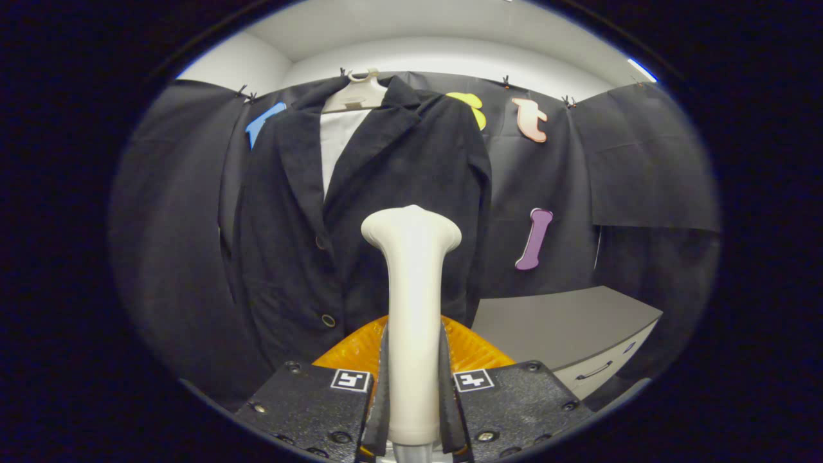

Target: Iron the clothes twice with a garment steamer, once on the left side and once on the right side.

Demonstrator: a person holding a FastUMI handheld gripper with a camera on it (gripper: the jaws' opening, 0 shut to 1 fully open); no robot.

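Observation:
A dark jacket [386, 212] hangs upright on a pale hanger [357, 93] against the booth's black wall, with a white lining showing at its open collar and two buttons down its front. A cream-white garment steamer [411, 302] stands up between my fingers, its flared head at the height of the jacket's right front panel and just short of the cloth. My gripper [413, 379] is shut on the steamer's handle, both fingers [384, 386] pressing its sides. An orange ribbed part of the steamer's base [476, 350] shows behind the fingers.
A grey cabinet [566, 328] with a drawer and a handle stands to the right of the jacket, low down. Black cloth covers the wall behind and to both sides.

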